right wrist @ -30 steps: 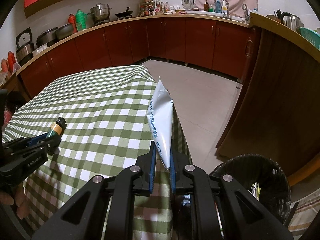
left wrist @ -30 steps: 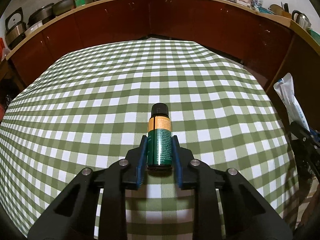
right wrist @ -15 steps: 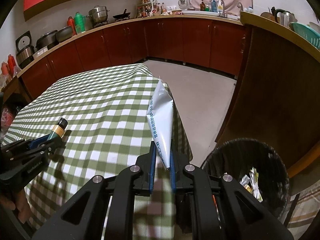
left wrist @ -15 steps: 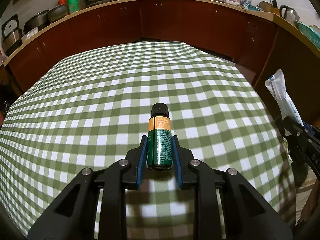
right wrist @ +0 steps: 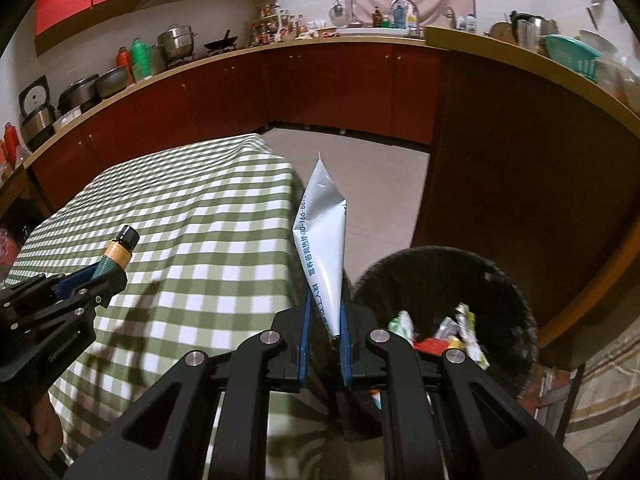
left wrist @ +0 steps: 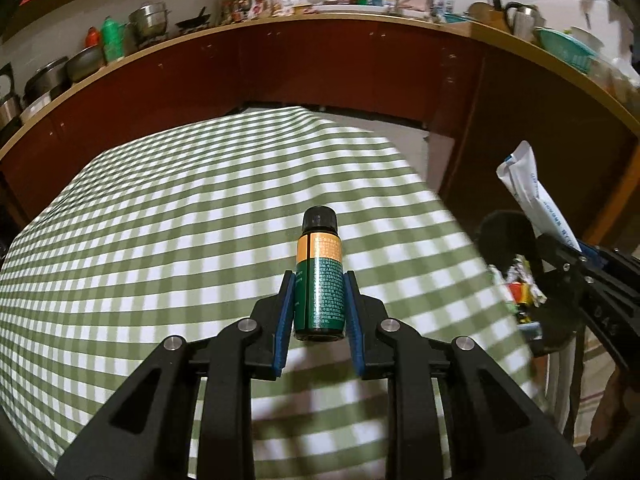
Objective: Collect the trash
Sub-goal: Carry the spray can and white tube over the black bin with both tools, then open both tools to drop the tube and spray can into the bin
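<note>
My left gripper (left wrist: 319,294) is shut on a small green bottle (left wrist: 319,280) with an orange band and black cap, held above the checked tablecloth (left wrist: 160,240). The bottle also shows in the right wrist view (right wrist: 116,256). My right gripper (right wrist: 324,320) is shut on a white squeezed tube (right wrist: 322,240), held past the table's right edge, just left of a black trash bin (right wrist: 440,276) with wrappers inside. The tube (left wrist: 536,200) and the bin (left wrist: 506,236) also show at the right of the left wrist view.
Dark red kitchen cabinets (right wrist: 320,84) with a wooden counter run around the back and right. Pots, bottles and a sink stand on the counter. A tiled floor (right wrist: 380,184) lies between table and cabinets.
Both grippers have moved right toward the bin with their loads. The bin now shows larger and closer in both views, with its contents visible.
</note>
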The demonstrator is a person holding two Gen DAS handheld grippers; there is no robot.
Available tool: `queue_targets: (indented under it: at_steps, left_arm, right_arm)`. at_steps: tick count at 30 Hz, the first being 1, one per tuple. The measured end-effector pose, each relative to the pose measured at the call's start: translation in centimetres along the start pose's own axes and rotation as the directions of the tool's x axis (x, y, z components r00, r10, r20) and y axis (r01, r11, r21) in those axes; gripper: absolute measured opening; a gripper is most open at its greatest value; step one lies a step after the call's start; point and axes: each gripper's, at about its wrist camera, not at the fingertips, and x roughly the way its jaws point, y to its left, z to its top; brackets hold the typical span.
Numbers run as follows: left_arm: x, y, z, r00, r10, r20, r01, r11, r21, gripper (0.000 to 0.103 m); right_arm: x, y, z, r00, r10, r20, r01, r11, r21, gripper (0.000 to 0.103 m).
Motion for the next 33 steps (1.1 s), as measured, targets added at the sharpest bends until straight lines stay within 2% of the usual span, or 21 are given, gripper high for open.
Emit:
queue_targets:
  at_steps: [12, 19, 29, 33]
  left_arm:
    - [0.2, -8.2, 0.5, 0.994, -0.108, 0.024, 0.105, 0.990, 0.090, 0.023]
    - [1.4, -12.9, 1.4, 0.987, -0.155, 0.039, 0.147, 0.977, 0.151, 0.023]
    - [4.0, -16.6, 2.4, 0.988, -0.156, 0.019, 0.149, 0.969, 0.200, 0.023]
    - [5.1, -17.6, 2.6, 0.989, -0.147, 0.006, 0.142, 0.968, 0.207, 0.024]
  right_arm:
    - [-1.8, -6.6, -1.6, 0.992, -0.128, 0.003, 0.127, 0.987, 0.102, 0.013]
    - [-1.6, -8.5, -2.1, 0.988, -0.157, 0.003, 0.155, 0.980, 0.125, 0.013]
    - [-0.1, -10.5, -2.2, 0.986, -0.165, -0.011, 0.164, 0.974, 0.153, 0.013]
    - [0.7, -11.2, -2.3, 0.987, -0.157, -0.017, 0.158, 0.973, 0.170, 0.019]
